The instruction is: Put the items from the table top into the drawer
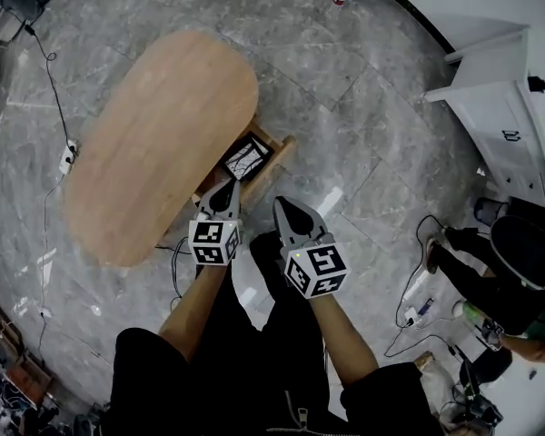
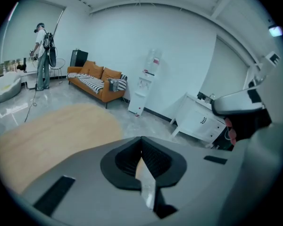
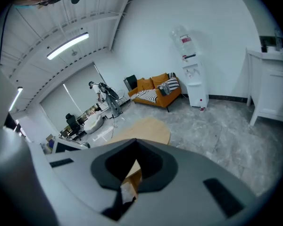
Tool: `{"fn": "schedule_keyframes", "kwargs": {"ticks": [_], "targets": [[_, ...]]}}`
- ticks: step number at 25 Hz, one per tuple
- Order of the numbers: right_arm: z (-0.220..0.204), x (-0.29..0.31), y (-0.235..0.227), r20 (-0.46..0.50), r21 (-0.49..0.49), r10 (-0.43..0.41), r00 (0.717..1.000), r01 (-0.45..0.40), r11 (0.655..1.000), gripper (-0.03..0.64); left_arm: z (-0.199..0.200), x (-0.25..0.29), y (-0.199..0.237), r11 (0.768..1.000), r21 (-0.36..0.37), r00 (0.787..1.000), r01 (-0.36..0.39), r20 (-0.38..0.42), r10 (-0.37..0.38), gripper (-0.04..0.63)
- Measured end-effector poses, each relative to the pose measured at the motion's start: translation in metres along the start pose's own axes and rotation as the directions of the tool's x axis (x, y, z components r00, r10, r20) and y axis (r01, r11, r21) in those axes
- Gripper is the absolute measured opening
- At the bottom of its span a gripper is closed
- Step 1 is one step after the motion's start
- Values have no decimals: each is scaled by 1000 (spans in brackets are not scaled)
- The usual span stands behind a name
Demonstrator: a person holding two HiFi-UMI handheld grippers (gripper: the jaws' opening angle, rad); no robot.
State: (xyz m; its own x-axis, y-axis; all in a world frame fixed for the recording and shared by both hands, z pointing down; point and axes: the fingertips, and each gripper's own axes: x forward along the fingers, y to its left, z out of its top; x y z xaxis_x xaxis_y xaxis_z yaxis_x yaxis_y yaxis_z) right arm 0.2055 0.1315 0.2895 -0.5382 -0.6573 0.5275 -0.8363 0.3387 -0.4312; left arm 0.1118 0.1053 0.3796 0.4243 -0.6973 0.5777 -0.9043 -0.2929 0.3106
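Judging from the bare table [image 1: 154,143], the loading step looked finished. The only task thing in sight, a dark patterned item [image 1: 246,159], lay in the open drawer [image 1: 282,146] just ahead of the left gripper [image 1: 229,187]. Both that and the right gripper [image 1: 281,204] had their jaws together on nothing, short of the drawer. The next move was probably a square push with closed tips to shut the drawer. What the item was I could not tell. The table edge hid the drawer's far part, and both gripper views looked mostly past it.
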Motion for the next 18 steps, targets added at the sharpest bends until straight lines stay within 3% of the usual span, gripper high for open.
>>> {"fn": "schedule_keyframes", "kwargs": {"ticks": [6, 12, 18], "targets": [[46, -33, 49, 67, -74, 17, 998, -12, 997, 8, 55, -72, -28, 996, 87, 998, 7, 63, -13, 14], [59, -54, 99, 151, -36, -21, 988, 26, 999, 8, 86, -138, -27, 994, 104, 992, 33, 117, -46, 14], [67, -68, 176, 181, -86, 37, 983, -22, 996, 8, 101, -216, -12, 994, 95, 985, 50, 159, -65, 14]]}}
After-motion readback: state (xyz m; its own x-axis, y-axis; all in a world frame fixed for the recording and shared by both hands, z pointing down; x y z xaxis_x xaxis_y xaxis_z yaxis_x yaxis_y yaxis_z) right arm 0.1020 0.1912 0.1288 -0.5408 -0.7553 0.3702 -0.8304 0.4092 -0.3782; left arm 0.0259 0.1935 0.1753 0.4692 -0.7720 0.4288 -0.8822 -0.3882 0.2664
